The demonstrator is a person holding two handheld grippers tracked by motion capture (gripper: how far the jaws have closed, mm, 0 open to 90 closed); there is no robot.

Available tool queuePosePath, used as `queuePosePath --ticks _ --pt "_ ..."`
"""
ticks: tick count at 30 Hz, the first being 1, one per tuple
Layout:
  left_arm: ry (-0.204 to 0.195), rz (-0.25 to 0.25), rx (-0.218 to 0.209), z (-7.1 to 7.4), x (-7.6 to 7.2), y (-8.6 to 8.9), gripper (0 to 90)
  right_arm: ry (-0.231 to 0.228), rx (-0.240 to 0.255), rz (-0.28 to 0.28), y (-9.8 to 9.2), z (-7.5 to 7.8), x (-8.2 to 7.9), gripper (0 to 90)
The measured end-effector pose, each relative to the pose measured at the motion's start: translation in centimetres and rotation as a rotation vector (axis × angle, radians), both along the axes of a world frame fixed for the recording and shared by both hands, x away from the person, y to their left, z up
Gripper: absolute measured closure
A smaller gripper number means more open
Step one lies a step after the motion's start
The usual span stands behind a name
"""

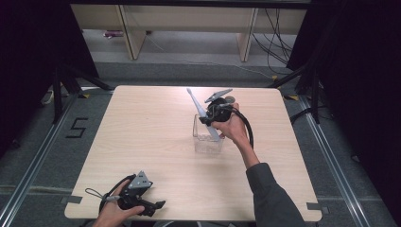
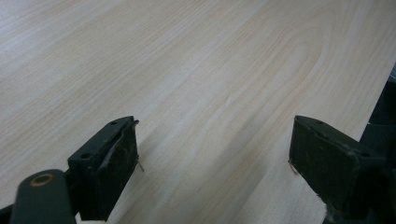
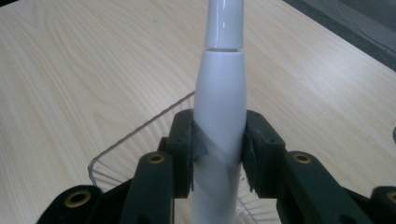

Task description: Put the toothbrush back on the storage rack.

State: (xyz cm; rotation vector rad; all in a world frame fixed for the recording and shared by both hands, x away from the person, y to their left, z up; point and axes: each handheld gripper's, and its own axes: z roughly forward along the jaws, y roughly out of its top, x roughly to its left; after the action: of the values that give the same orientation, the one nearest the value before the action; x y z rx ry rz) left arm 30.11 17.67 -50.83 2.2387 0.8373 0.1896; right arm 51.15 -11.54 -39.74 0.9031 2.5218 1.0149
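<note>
A white electric toothbrush [image 1: 198, 109] [image 3: 220, 98] leans with its lower end inside a clear plastic cup [image 1: 207, 138] near the table's middle; its thin head points up and away. My right gripper [image 1: 211, 117] [image 3: 219, 149] is shut on the toothbrush's thick handle just above the cup's rim [image 3: 140, 128]. My left gripper [image 1: 153, 206] [image 2: 215, 163] rests low at the table's near left edge, held in a hand, jaws wide open with bare wood between them.
The light wooden table [image 1: 142, 132] stands on a grey floor with a taped "5" mark [image 1: 76, 127] to its left. Black stands [image 1: 61, 85] and dark curtains flank the table; cables [image 1: 276, 42] lie at the back right.
</note>
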Motion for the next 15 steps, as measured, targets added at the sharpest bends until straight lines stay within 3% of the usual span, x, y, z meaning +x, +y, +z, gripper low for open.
queuePosePath --ticks 8,15 --pt "0.0 -0.004 0.0 0.0 0.0 0.0 14.8 0.008 -0.006 0.003 0.0 -0.9 0.1 66.7" --pt "-0.005 -0.008 -0.003 0.1 -0.1 -0.1 14.8 0.063 -0.014 -0.033 0.0 -1.8 0.1 66.6"
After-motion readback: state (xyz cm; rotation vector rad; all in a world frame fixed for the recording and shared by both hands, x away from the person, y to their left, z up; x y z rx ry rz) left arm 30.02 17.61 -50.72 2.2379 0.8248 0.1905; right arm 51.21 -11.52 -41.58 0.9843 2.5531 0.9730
